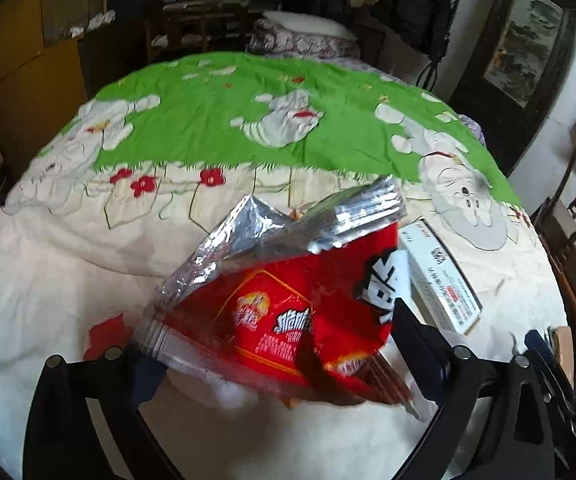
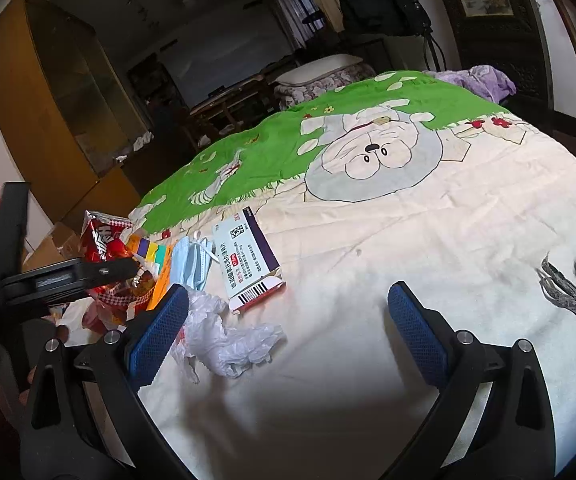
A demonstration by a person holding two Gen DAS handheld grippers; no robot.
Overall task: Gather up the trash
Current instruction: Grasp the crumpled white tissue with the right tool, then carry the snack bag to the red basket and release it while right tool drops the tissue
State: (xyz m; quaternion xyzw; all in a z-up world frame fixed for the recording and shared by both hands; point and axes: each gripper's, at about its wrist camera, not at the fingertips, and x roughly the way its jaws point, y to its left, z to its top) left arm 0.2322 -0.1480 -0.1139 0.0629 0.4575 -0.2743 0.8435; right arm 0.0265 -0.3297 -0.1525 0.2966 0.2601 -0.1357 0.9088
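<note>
The left claw [image 1: 276, 344] is clamped on a red wrapper [image 1: 288, 296], held above the quilt [image 1: 68, 260]. The right claw [image 2: 288, 320] stands apart over the quilt, with a tissue [image 2: 228, 336] touching its left finger, a box [image 2: 248, 260] just beyond, and masks [image 2: 192, 260] beside the box.

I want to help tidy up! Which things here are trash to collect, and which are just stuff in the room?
Trash to collect:
red snack bag, held in the left gripper
medicine box
blue face mask
crumpled white plastic

Just lying about:
cartoon quilt
purple blanket
wooden cabinet
framed picture
</note>
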